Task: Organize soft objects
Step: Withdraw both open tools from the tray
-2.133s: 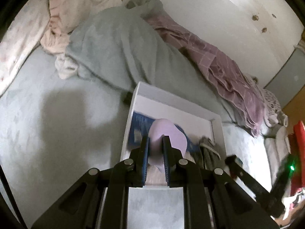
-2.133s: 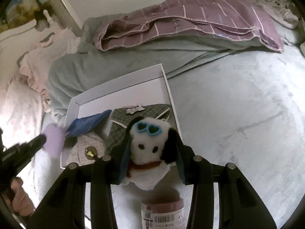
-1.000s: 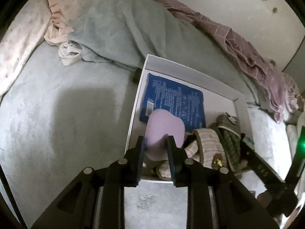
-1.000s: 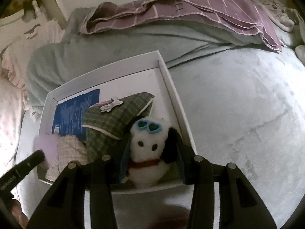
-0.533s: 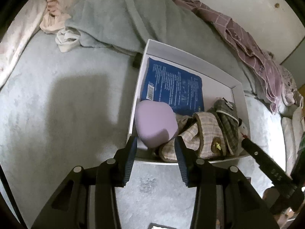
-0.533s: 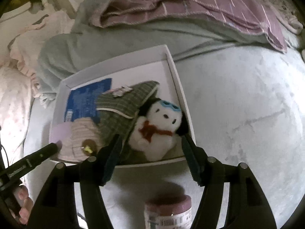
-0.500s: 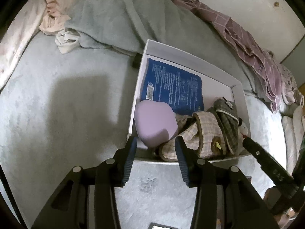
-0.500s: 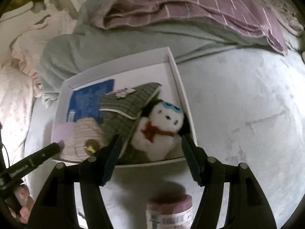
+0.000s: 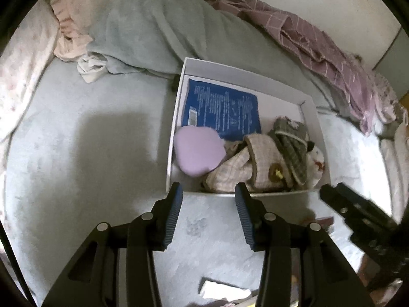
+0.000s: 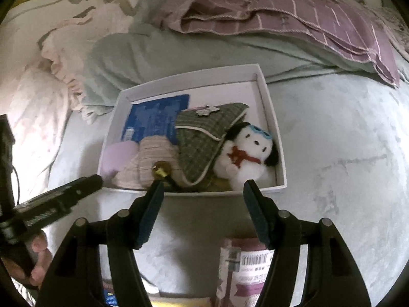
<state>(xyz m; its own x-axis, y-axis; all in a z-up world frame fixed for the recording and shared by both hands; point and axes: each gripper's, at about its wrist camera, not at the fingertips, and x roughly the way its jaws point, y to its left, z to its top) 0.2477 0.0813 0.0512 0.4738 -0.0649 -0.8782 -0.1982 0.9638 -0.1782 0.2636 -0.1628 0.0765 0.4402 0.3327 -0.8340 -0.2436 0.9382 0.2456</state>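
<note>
Two fuzzy plushes, rounded lilac cushion, rigid white box.

No wording can be made out anywhere. The blue packet, lying flat at the back left of the white box, carries rows of pale print and a white barcode patch, too small to read. The pink container shows a barcode label, its characters blurred.

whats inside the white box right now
In the white box: a blue packet flat on the floor, a purple cushion, a beige plaid pouch, a green plaid pouch and a white plush dog. Anything beneath the pouches is hidden.
</note>
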